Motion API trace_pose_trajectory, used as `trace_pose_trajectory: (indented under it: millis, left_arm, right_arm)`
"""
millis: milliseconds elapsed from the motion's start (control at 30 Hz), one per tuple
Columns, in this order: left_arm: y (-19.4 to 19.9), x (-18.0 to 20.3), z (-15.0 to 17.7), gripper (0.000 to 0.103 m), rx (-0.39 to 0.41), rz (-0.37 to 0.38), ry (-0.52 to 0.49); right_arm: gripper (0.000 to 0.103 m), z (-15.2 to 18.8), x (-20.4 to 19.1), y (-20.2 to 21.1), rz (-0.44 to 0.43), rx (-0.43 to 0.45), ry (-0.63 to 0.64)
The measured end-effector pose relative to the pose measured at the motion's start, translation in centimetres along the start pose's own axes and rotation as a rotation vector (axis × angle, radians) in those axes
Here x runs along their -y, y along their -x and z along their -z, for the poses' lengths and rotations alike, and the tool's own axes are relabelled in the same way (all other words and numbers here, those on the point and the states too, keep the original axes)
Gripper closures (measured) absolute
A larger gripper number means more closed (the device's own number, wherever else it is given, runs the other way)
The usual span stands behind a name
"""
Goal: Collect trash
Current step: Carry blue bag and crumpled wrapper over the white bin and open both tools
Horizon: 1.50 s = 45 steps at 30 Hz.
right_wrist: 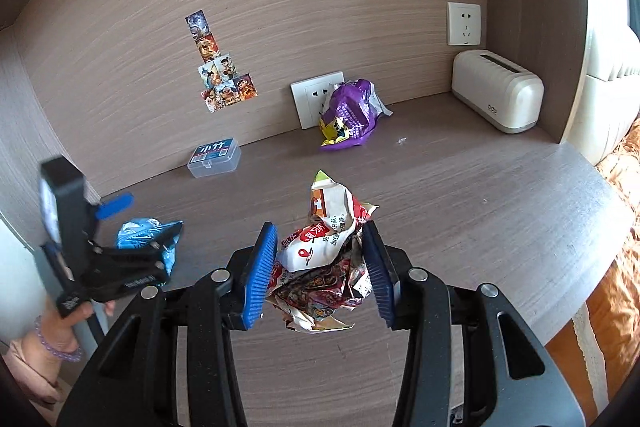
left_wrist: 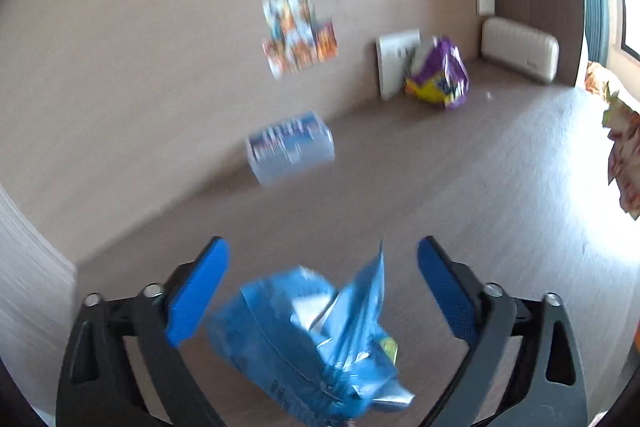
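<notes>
My left gripper (left_wrist: 323, 251) is open, with a crumpled blue wrapper (left_wrist: 316, 343) lying on the desk between its fingers, touching neither pad. That wrapper (right_wrist: 148, 233) and the left gripper (right_wrist: 116, 207) also show at the left of the right wrist view. My right gripper (right_wrist: 320, 231) is shut on a crumpled red and white wrapper (right_wrist: 320, 259), held above the desk. A purple and yellow snack bag (right_wrist: 350, 115) lies at the back by the wall; it also shows in the left wrist view (left_wrist: 438, 75). The left wrist view is blurred by motion.
A clear plastic box with a blue label (right_wrist: 214, 157) sits by the back wall. A white toaster-shaped box (right_wrist: 498, 91) stands at the back right. Wall sockets (right_wrist: 316, 99) and stickers (right_wrist: 220, 75) are on the wooden wall. The desk edge (right_wrist: 592, 291) curves at the right.
</notes>
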<state>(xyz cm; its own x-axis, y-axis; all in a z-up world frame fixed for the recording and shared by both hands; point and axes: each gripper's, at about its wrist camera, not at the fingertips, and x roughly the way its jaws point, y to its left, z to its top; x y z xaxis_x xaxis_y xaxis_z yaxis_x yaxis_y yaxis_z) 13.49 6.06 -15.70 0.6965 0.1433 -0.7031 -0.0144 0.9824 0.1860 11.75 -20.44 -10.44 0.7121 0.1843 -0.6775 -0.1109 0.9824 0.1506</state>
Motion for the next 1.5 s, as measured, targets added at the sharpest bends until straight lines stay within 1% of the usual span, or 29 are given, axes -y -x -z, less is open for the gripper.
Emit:
trace_pose_trajectory:
  millis: [33, 100, 233, 333, 400, 500, 667, 800, 967, 1100, 1200, 1300, 1400, 1500]
  left_arm:
    - [-0.5, 0.2, 0.5, 0.031, -0.022, -0.007, -0.005]
    - [-0.2, 0.2, 1.0, 0.033, -0.006, 0.001, 0.002]
    - [0.5, 0.1, 1.2, 0.039, -0.005, 0.019, 0.017]
    - [2.0, 1.1, 0.9, 0.04, 0.022, 0.035, 0.005]
    - [3.4, 2.6, 0.6, 0.04, 0.045, 0.059, -0.018]
    - [5.2, 5.4, -0.1, 0.04, 0.08, 0.116, -0.049]
    - [8.3, 12.8, -1.2, 0.04, 0.129, 0.27, -0.125]
    - [10.4, 19.8, -1.1, 0.04, 0.151, 0.398, -0.212]
    - [12.5, 29.4, 0.7, 0.04, 0.156, 0.569, -0.346]
    - [13.0, 35.9, 3.0, 0.04, 0.139, 0.676, -0.445]
    - [12.7, 40.1, 5.1, 0.04, 0.122, 0.743, -0.508]
    - [11.8, 43.8, 7.2, 0.04, 0.093, 0.786, -0.559]
    - [10.1, 46.7, 9.2, 0.04, 0.063, 0.815, -0.594]
    - [7.1, 49.1, 11.3, 0.04, 0.031, 0.829, -0.627]
  right_arm:
    - [0.058, 0.0, 0.0, 0.3, 0.003, 0.005, 0.001]
    - [0.058, 0.1, 0.0, 0.9, 0.008, 0.014, 0.0]
    - [0.057, 0.2, 0.2, 1.6, 0.017, 0.017, 0.004]
    - [0.057, 0.4, 0.6, 2.8, 0.024, 0.033, 0.007]
    - [0.057, 0.6, 1.2, 3.8, 0.035, 0.042, 0.007]
    - [0.057, 1.0, 2.5, 5.6, 0.06, 0.059, -0.001]
    - [0.058, 3.0, 6.2, 9.5, 0.127, 0.08, -0.04]
    - [0.057, 5.9, 10.0, 13.2, 0.212, 0.086, -0.099]
    - [0.058, 10.7, 15.1, 17.5, 0.322, 0.07, -0.207]
    - [0.057, 14.4, 18.7, 19.3, 0.376, 0.046, -0.303]
    - [0.058, 17.0, 21.0, 19.7, 0.406, 0.027, -0.363]
    - [0.057, 19.4, 22.8, 19.1, 0.438, 0.002, -0.4]
    - [0.057, 21.9, 25.2, 17.8, 0.459, -0.018, -0.443]
    - [0.057, 24.5, 27.3, 16.0, 0.472, -0.036, -0.482]
